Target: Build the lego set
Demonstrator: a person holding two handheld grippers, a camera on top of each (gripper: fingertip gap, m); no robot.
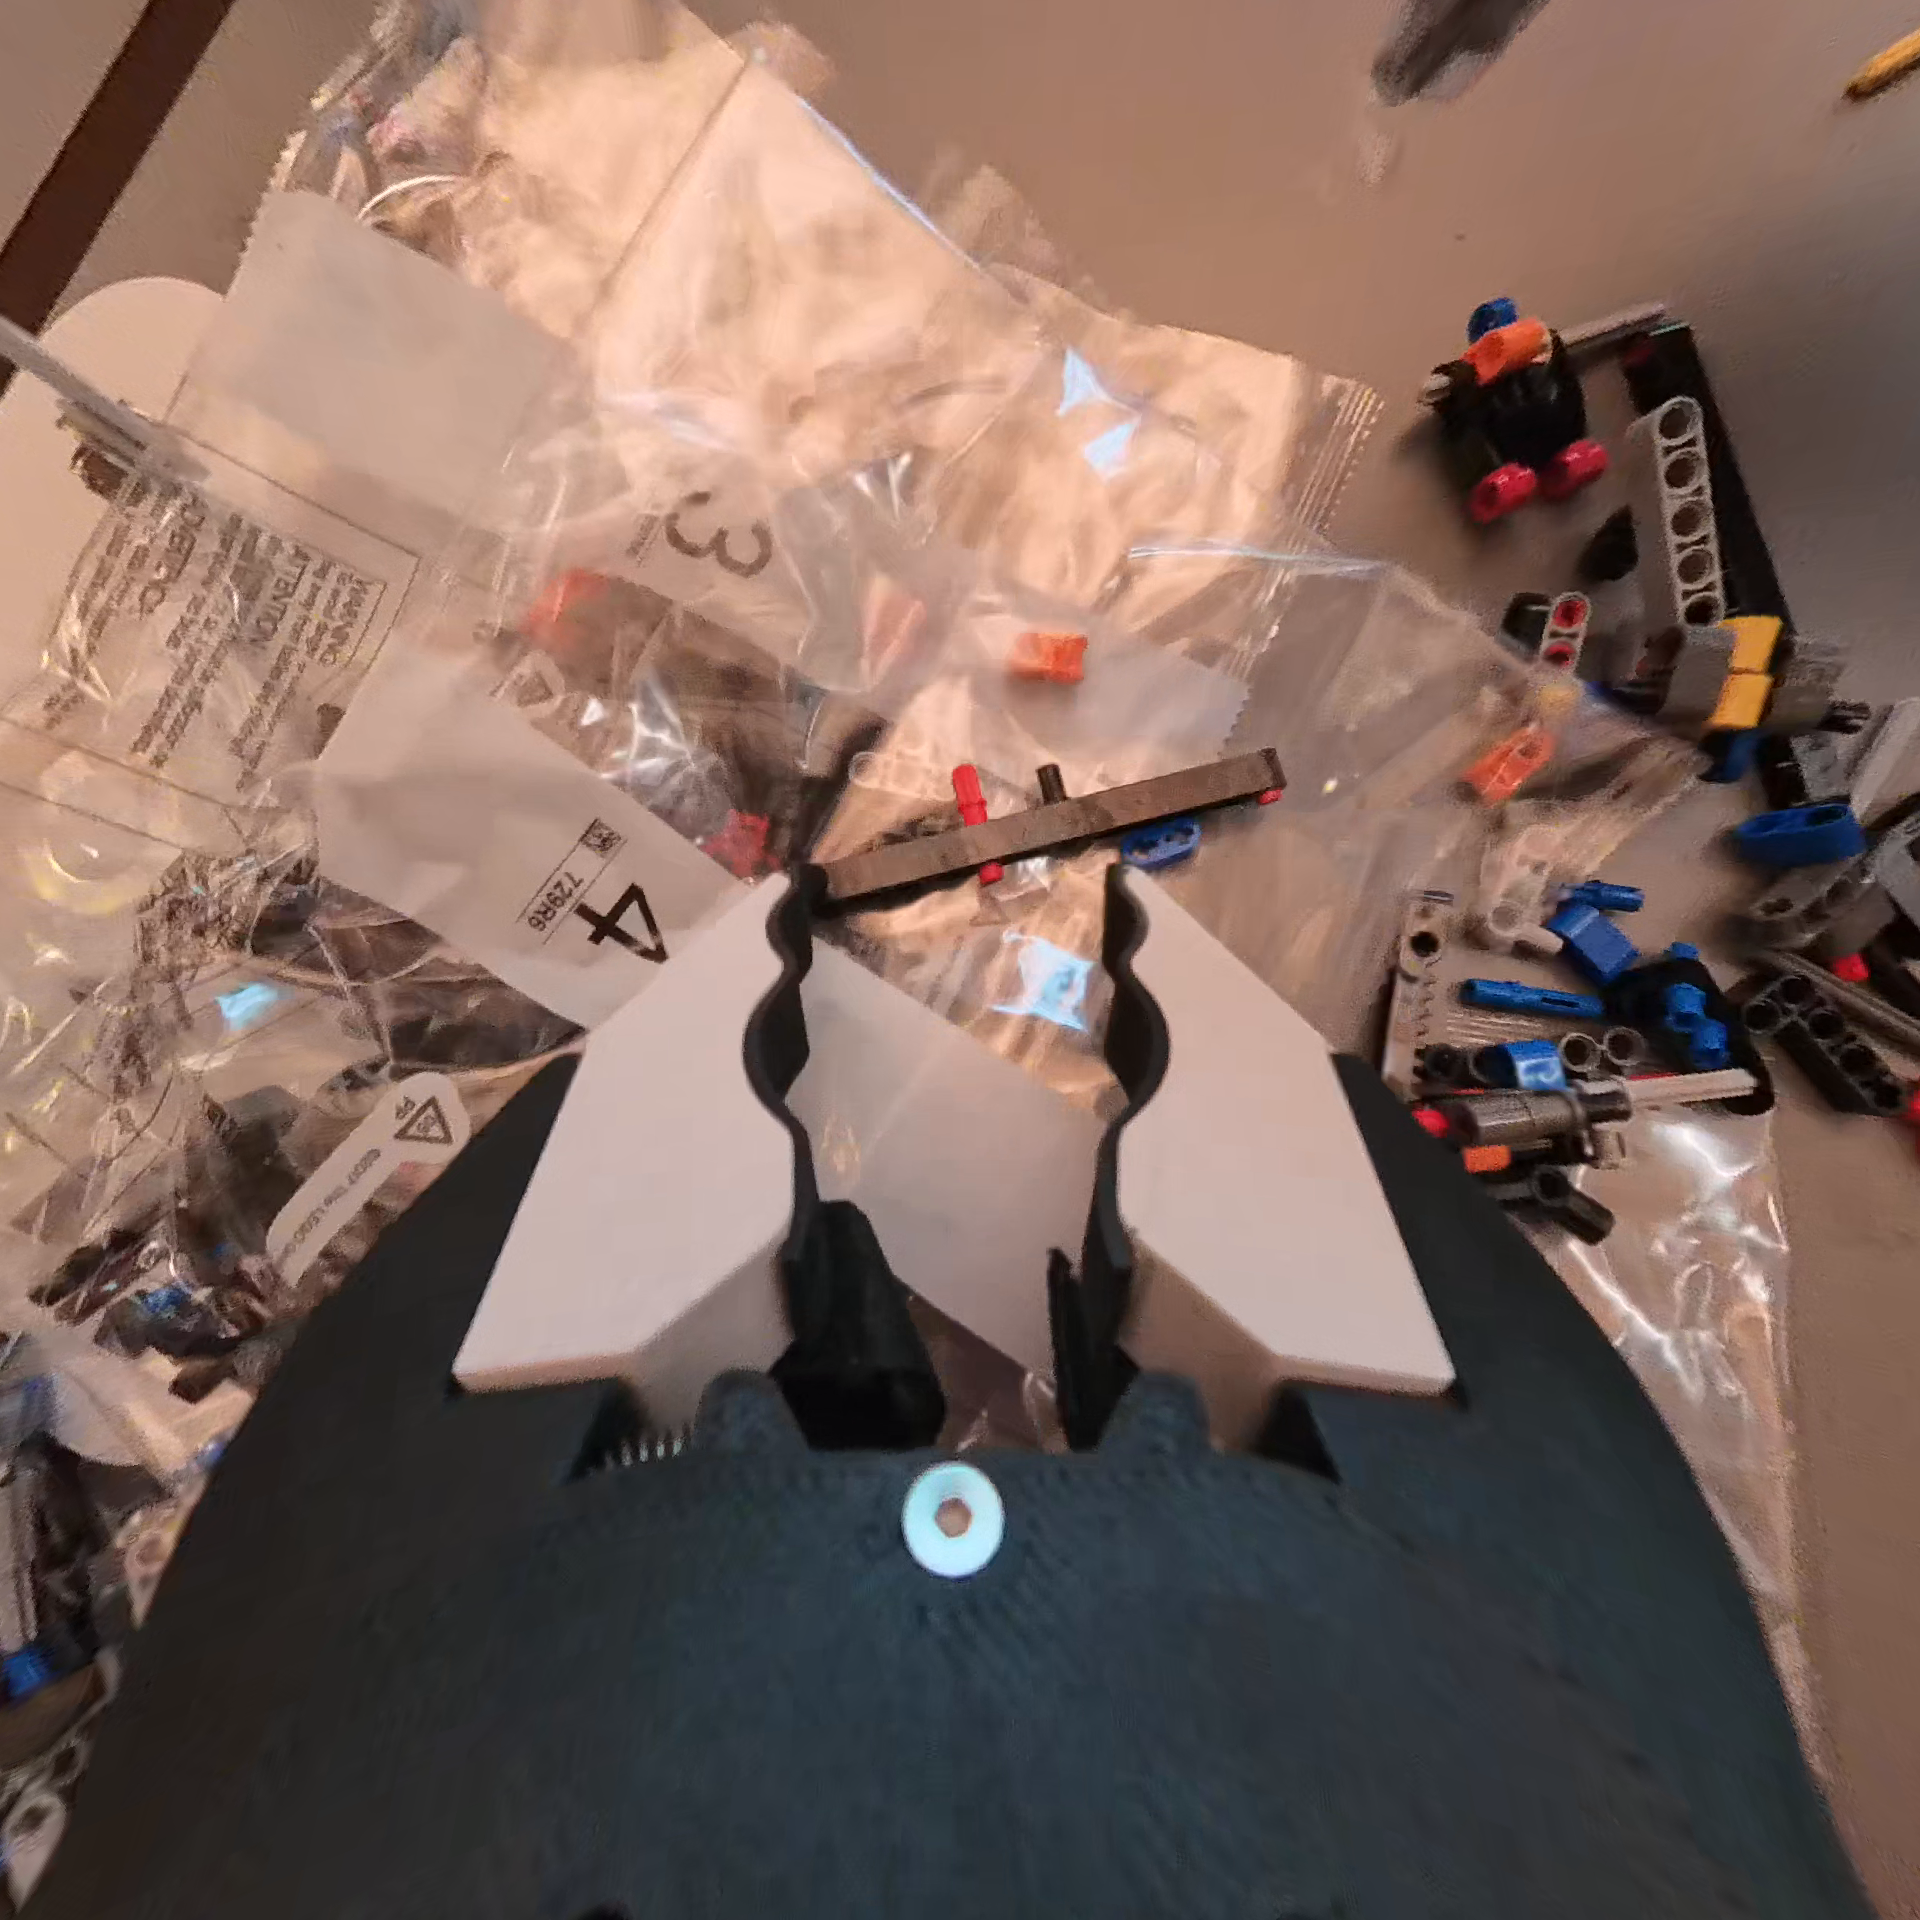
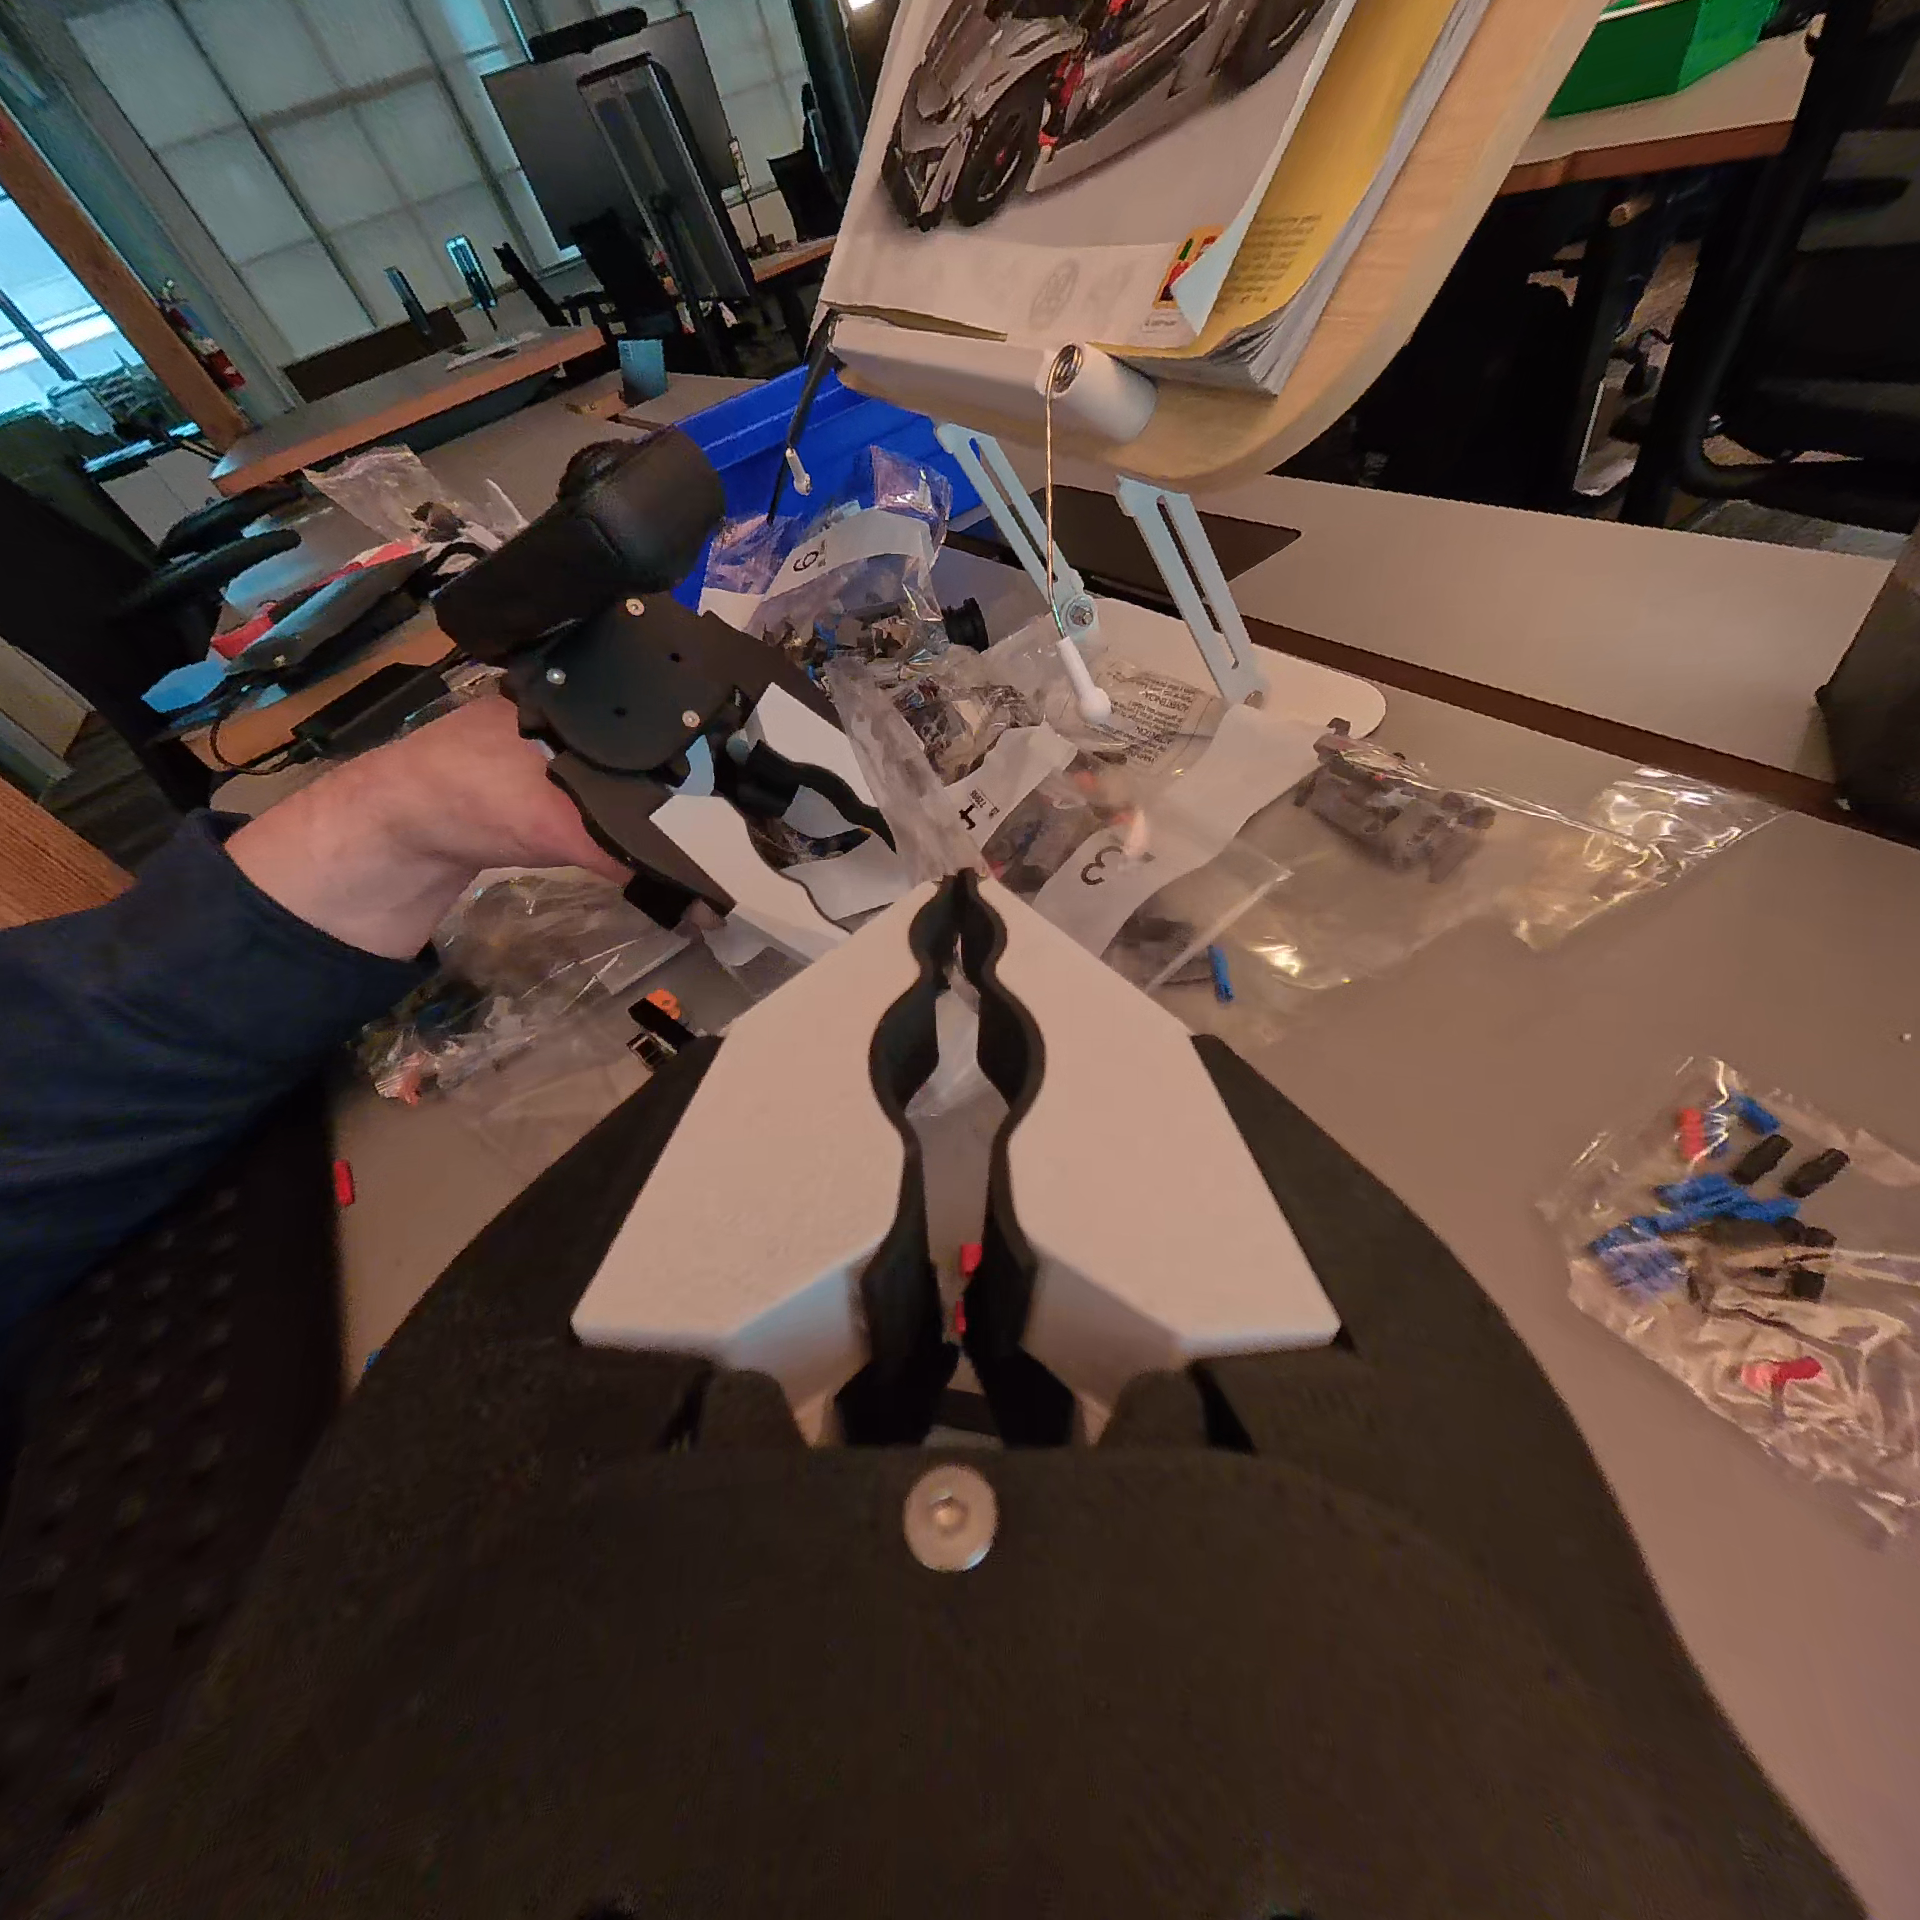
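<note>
In the left wrist view my left gripper [image 1: 961,888] is open and empty, low over a heap of clear parts bags [image 1: 665,582]. A long dark beam [image 1: 1049,831] with red pins lies across the bags just past the fingertips, its left end beside the left fingertip. A partly built black, grey and yellow assembly [image 1: 1683,582] lies at the right, with loose blue, black and grey parts [image 1: 1621,1039] below it. My right gripper [image 2: 961,894] is shut, tips together above the table. A small red bit [image 2: 968,1259] shows in the gap low between its fingers; I cannot tell if it is gripped.
The right wrist view shows a hand [image 2: 416,831] holding the left gripper [image 2: 805,878] over the bags. An instruction book [image 2: 1091,177] rests on a white stand [image 2: 1195,582]. A blue bin [image 2: 831,436] stands behind. A small bag of pins [image 2: 1745,1278] lies at the right. The grippers' ends are close to 15 cm from one another.
</note>
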